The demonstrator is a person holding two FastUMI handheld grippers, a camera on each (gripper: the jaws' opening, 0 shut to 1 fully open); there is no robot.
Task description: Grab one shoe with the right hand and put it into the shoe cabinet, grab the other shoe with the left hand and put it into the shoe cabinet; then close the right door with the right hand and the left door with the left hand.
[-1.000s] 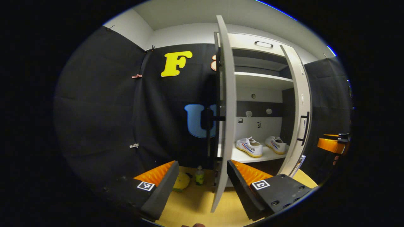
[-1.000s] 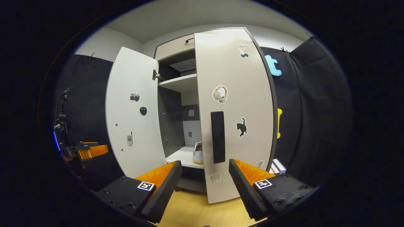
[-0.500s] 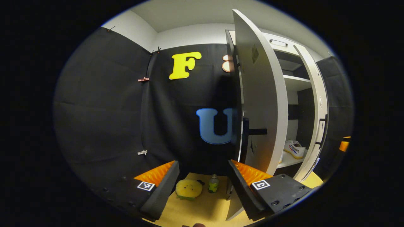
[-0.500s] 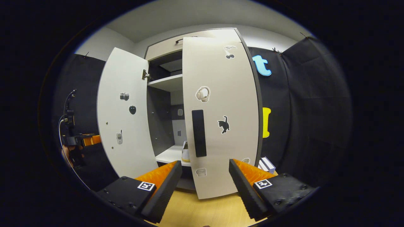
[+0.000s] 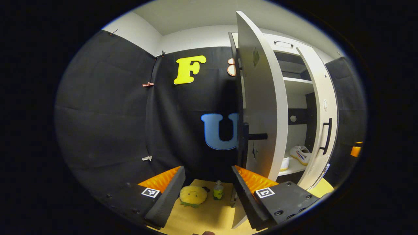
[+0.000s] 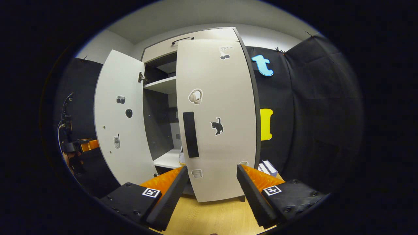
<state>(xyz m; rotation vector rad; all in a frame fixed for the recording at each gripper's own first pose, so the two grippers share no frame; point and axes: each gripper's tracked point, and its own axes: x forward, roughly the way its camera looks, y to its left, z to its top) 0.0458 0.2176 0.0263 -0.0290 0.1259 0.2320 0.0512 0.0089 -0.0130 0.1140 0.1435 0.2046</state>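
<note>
Since a second ago the right door point(image 6: 217, 120) has swung further toward the shoe cabinet point(image 6: 196, 34); the gap showing the interior has narrowed, and in the right gripper view just a sliver of shoe is left past the door edge. The left door point(image 5: 263, 107) has turned from edge-on to showing its outer face in the left gripper view.

Right tool point(image 6: 212, 182): fingers spread, nothing between them, low in front of the right door's outer face, below its black handle point(image 6: 190, 134). Whether it touches the panel cannot be told. Reads as pushing the door shut, not gripping.

Left tool point(image 5: 207, 182): fingers spread, empty. Left door just ahead and right of it, its handle point(image 5: 253, 136) above the right finger. Likely staged for its own push afterwards.

Both shoes point(image 5: 301, 153) sit on the lower shelf point(image 5: 294, 166) inside, ahead-right of the left tool, partly hidden by the left door. Placement done; both doors not yet closed.

Floor ahead of left tool: yellow plush toy point(image 5: 193, 195), small bottle point(image 5: 218, 191), clear of the door's swing as far as I can judge.
</note>
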